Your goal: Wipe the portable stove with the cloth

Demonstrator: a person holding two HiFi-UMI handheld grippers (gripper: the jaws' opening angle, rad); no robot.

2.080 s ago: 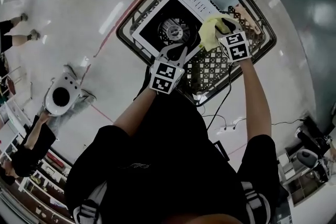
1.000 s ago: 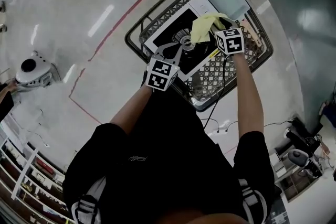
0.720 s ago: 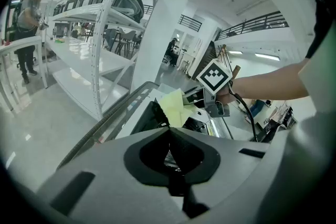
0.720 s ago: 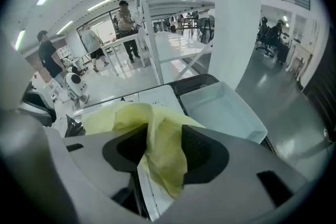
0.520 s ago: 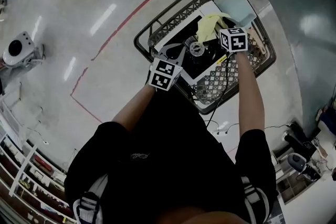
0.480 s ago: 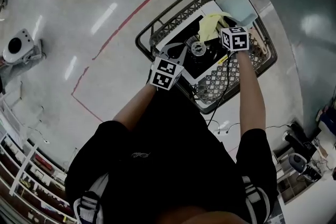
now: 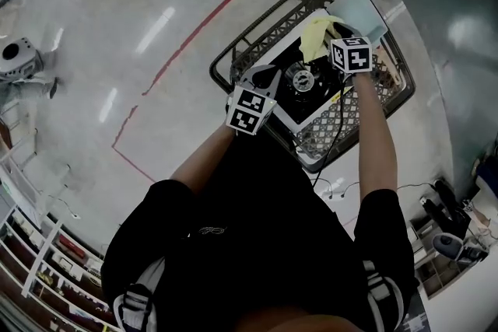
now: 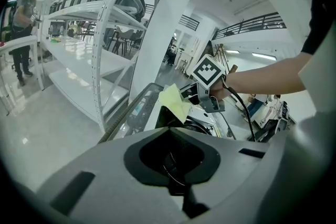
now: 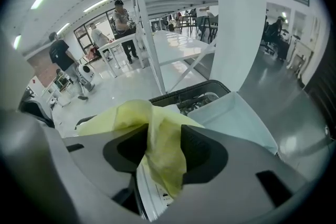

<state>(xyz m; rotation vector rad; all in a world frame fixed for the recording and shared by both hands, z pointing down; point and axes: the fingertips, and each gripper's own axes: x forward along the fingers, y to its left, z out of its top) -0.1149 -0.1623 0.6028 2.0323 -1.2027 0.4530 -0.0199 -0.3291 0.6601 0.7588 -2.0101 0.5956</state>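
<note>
A dark wire-mesh basket (image 7: 233,58) stands on the shiny floor, holding a white portable stove with a black top (image 7: 282,62) and round burner. The right gripper (image 7: 331,39) has its jaws clamped on a crumpled yellow cloth (image 7: 317,35), which hangs over the stove's far end. The left gripper (image 7: 261,78) hovers at the stove's near corner, jaws together, empty.
</note>
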